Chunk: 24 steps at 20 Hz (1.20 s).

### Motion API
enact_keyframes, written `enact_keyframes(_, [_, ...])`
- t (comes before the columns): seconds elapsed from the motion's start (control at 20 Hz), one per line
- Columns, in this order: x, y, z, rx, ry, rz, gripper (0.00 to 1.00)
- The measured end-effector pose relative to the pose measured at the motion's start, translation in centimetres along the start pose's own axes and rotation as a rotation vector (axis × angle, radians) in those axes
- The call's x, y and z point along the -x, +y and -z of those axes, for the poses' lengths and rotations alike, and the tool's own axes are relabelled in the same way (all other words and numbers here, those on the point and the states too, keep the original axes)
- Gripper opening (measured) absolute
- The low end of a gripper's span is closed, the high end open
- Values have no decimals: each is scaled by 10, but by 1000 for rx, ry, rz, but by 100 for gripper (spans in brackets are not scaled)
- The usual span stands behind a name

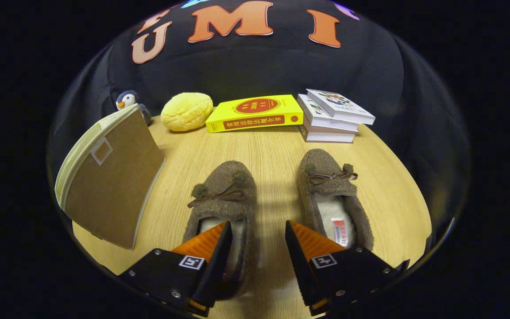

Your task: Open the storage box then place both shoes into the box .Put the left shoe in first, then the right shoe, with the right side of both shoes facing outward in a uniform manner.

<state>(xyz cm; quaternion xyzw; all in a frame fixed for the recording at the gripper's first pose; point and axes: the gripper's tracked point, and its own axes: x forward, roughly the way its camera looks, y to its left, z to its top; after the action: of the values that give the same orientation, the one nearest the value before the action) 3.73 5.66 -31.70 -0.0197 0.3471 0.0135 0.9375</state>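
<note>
The gripper (257,230) hangs released, fingers spread above the inner edge of the left fuzzy brown bow-tied slipper (225,208); the matching right slipper (332,199) lies just right. Left stands the closed beige fabric storage box (109,177) on the wooden table (272,146). Farther: a toy penguin (127,101), yellow bun-shaped plush (186,111), yellow book (255,113), stacked white books (332,117).

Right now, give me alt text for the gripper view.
Open gripper hovers over two brown shoes on a wooden table, holding nothing. A closed box stands beside the left shoe; beyond lie books, a yellow book, a bun and a penguin.
</note>
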Motion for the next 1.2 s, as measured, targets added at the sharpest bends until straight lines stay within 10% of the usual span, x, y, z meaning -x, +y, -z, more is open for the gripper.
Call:
enact_keyframes(0.45, [-23,14,2,-60,25,-28,7])
enact_keyframes(1.2, [65,36,-88,-166,-124,26,1])
